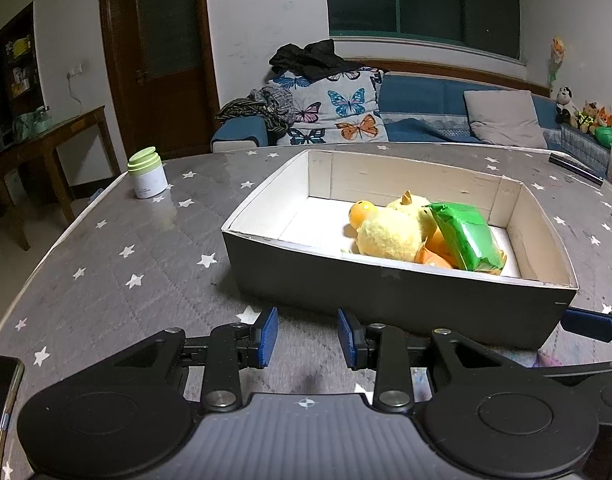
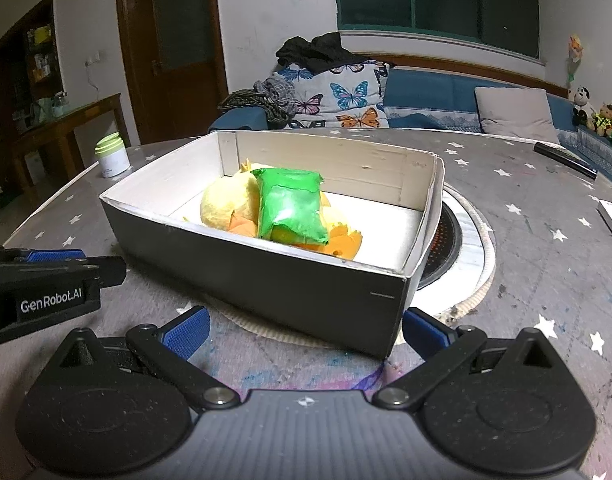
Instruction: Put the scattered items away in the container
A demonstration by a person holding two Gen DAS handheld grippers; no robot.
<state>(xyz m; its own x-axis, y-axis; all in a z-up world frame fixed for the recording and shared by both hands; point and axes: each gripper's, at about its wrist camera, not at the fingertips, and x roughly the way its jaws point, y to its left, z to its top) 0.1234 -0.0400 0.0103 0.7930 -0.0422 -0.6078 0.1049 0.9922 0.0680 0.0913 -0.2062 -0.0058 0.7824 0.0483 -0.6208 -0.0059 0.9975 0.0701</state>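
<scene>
The dark-sided rectangular cardboard box with a white inside sits on the grey star-printed surface and holds a yellow plush duck with a green plastic packet lying on top of it — both toward the box's 3 o'clock end in the left wrist view. The left tool hovers just short of the box's near wall, its blue pads parted and gripping nothing, while the right tool is spread wide — its pads either side of the box's near corner. A white jar with a pale green lid stands apart at 10 o'clock.

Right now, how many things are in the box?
2 that I can tell: a yellow plush duck lying in the box, and a green packet lying on top of it. Smaller things may be hidden underneath.
</scene>
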